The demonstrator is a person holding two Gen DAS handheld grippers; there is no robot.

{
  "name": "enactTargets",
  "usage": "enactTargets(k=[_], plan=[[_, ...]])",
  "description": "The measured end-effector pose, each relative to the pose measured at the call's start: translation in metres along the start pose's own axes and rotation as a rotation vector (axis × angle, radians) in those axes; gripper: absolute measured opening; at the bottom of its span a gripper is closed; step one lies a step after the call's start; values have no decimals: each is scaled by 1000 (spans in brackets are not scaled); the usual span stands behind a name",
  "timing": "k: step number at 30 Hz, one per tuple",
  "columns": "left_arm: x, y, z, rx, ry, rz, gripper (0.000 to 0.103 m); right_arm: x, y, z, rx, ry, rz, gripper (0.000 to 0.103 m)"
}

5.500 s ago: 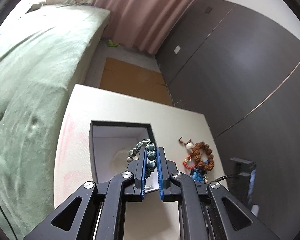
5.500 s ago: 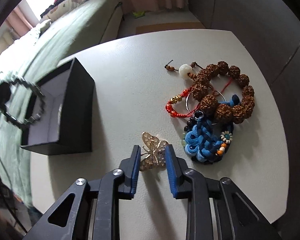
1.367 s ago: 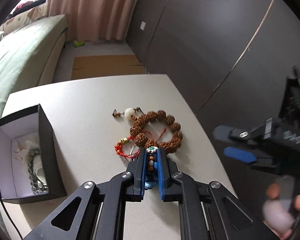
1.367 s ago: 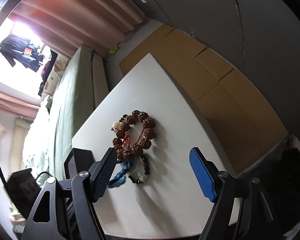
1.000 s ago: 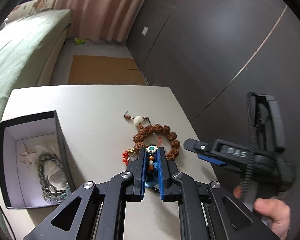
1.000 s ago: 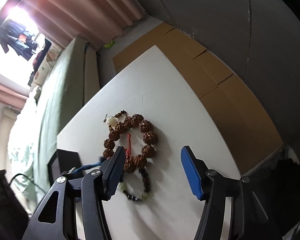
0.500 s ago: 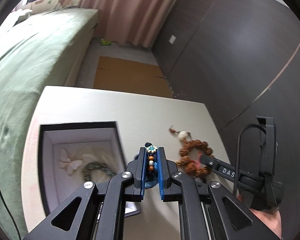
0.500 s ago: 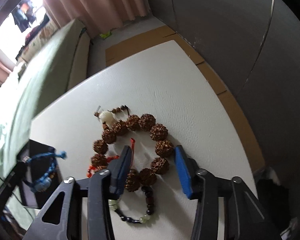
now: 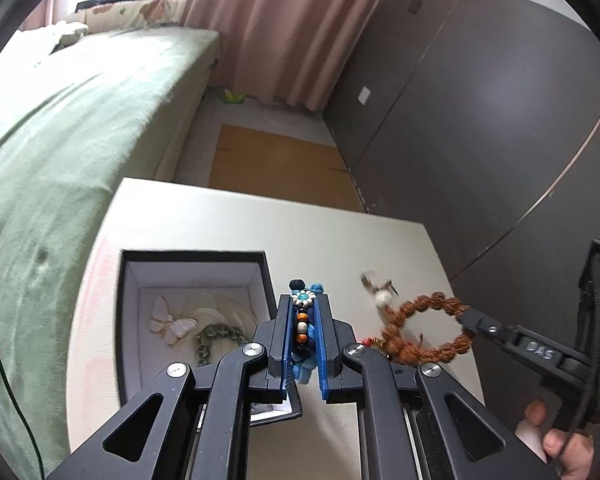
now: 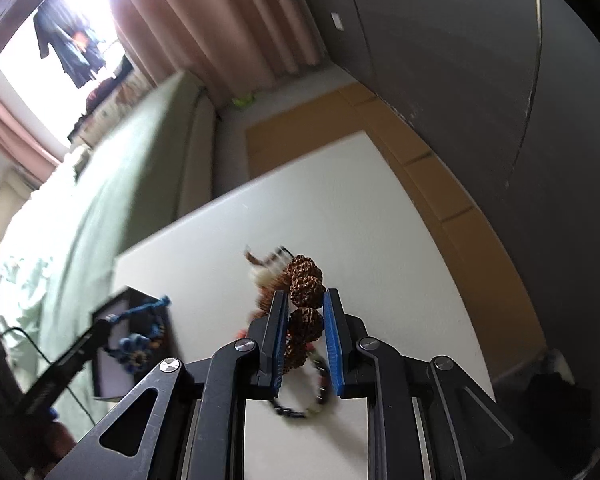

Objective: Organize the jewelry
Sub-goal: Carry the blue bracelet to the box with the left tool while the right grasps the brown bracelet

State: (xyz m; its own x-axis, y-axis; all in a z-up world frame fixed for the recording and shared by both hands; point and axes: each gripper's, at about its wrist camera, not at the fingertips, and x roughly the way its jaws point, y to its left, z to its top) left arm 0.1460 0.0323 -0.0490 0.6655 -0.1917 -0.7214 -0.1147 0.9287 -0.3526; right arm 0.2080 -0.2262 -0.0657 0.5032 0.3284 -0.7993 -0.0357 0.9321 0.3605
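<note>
My left gripper (image 9: 304, 305) is shut on a blue braided bracelet (image 9: 302, 320) with white, orange and turquoise beads, held above the table just right of the black jewelry box (image 9: 192, 256). The box holds a butterfly brooch (image 9: 169, 321) and a green bead bracelet (image 9: 216, 338). My right gripper (image 10: 306, 299) is shut on a brown seed-bead bracelet (image 10: 306, 286), lifted off the table; it also shows in the left wrist view (image 9: 428, 332), with a white bead charm (image 9: 381, 298) hanging. A red bead bracelet (image 9: 370, 340) lies under it. The blue bracelet also shows in the right wrist view (image 10: 140, 344).
A dark and pale-green bead bracelet (image 10: 304, 398) lies on the white table (image 10: 380, 240) below my right gripper. A green bed (image 9: 60, 120) runs along the left. Dark wardrobe doors (image 9: 480, 100) stand at the right. Cardboard (image 9: 276, 164) lies on the floor beyond.
My left gripper has carried the blue bracelet left, up to the box's right edge. My right gripper has closed on the brown seed-bead bracelet and lifted it off the table.
</note>
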Motion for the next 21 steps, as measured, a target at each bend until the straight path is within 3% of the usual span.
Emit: enactTargets(k=[16,21], plan=[[-51,37,5,-88,-131,81,10,-59,1,-13,45,-145,117,19],[-50,50,6,-108,-109,106,10,-65,10,-15,28,-161,143,19]])
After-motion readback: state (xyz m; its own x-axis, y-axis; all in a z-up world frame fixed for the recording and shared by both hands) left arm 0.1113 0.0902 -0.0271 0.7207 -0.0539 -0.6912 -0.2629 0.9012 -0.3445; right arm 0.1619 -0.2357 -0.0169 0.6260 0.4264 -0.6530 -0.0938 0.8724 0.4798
